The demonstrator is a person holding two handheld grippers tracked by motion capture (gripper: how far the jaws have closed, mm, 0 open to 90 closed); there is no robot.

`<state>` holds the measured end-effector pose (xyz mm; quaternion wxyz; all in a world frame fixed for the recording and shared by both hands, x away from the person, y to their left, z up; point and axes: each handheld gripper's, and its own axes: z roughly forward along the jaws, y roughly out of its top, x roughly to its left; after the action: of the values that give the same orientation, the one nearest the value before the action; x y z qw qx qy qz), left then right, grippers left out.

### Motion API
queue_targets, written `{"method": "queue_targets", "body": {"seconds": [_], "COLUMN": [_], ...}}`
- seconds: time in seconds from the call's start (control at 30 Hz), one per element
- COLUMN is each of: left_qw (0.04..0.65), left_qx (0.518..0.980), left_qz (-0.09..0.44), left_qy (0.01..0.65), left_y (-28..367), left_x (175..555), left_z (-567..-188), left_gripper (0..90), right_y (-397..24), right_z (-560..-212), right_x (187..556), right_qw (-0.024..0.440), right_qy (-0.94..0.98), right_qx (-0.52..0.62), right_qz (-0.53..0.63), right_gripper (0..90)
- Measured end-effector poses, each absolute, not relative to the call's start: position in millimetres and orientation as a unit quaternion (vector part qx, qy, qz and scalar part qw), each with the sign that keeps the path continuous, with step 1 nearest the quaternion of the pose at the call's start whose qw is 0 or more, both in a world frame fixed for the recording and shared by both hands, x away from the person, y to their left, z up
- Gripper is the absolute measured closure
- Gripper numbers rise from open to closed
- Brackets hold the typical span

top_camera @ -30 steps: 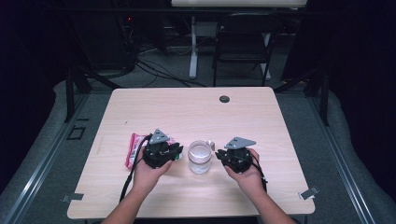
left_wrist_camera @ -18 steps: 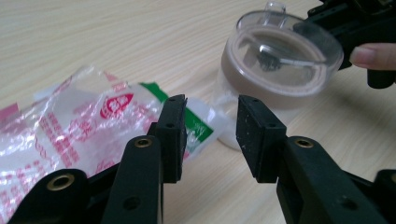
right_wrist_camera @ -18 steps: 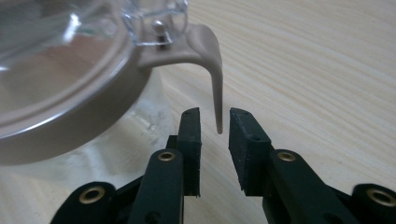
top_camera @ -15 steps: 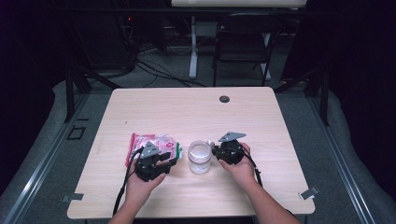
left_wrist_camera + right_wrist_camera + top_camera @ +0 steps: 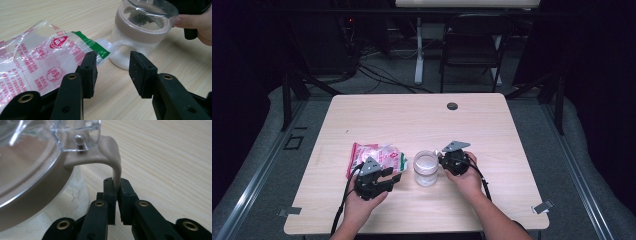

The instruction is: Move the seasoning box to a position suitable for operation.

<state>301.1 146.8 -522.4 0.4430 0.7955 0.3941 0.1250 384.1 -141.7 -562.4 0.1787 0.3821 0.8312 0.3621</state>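
The pale wooden table [image 5: 512, 150] carries everything. Near its six o'clock edge lies a crinkled clear plastic bag with red print and a green band [image 5: 377, 156], at nine o'clock of the round clear jar with a beige collar and hinged clear lid [image 5: 426, 168], which holds some white powder. The left tongs [image 5: 112, 70], jaws just widened, stand spread beside the bag's corner, gripping nothing. At the jar's three o'clock, the right tongs [image 5: 117, 195] have just closed, pinching the beige latch tab [image 5: 115, 165]. I judge the work early: latch grasped, lid apparently not yet swung open, bag untouched.
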Motion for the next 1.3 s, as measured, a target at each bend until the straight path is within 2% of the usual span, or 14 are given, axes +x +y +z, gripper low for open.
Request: {"method": "queue_targets", "body": {"seconds": [0.13, 0.43, 0.5, 0.63, 0.73, 0.8, 0.93, 1.17, 1.3], "left_qw": [0.442, 0.442, 0.445, 0.454, 0.457, 0.458, 0.461, 0.462, 0.466], "left_qx": [0.802, 0.817, 0.817, 0.814, 0.813, 0.813, 0.807, 0.805, 0.802], "left_qz": [0.118, 0.113, 0.116, 0.12, 0.119, 0.122, 0.124, 0.127, 0.125], "left_qy": [0.383, 0.352, 0.347, 0.341, 0.341, 0.339, 0.347, 0.349, 0.351], "left_y": [143.4, 124.0, 120.3, 116.5, 115.5, 116.2, 118.0, 119.9, 121.9], "left_x": [302.1, 314.1, 317.0, 325.6, 330.4, 334.6, 336.7, 335.4, 332.6], "left_z": [-521.1, -514.8, -512.4, -506.8, -505.8, -504.5, -503.8, -502.4, -500.8], "left_gripper": [58.0, 58.1, 58.0, 58.1, 58.1, 58.1, 58.0, 54.0, 52.7], "right_y": [-143.6, -152.3, -153.4, -155.3, -160.7, -166.8, -178.0, -187.1, -191.3], "right_z": [-562.0, -559.1, -558.0, -556.9, -554.6, -549.9, -541.9, -523.8, -514.5], "right_x": [378.3, 339.3, 323.1, 310.6, 299.3, 291.8, 285.1, 288.6, 294.9], "right_qw": [0.18, 0.19, 0.205, 0.202, 0.186, 0.179, 0.163, 0.181, 0.173], "right_qy": [0.826, 0.808, 0.811, 0.815, 0.817, 0.808, 0.798, 0.78, 0.772], "right_qx": [0.393, 0.436, 0.432, 0.432, 0.435, 0.446, 0.453, 0.467, 0.479], "right_qz": [0.362, 0.347, 0.336, 0.328, 0.331, 0.341, 0.363, 0.375, 0.38], "right_gripper": [85.5, 82.7, 81.4, 79.5, 75.3, 67.9, 60.3, 51.8, 51.3]}}
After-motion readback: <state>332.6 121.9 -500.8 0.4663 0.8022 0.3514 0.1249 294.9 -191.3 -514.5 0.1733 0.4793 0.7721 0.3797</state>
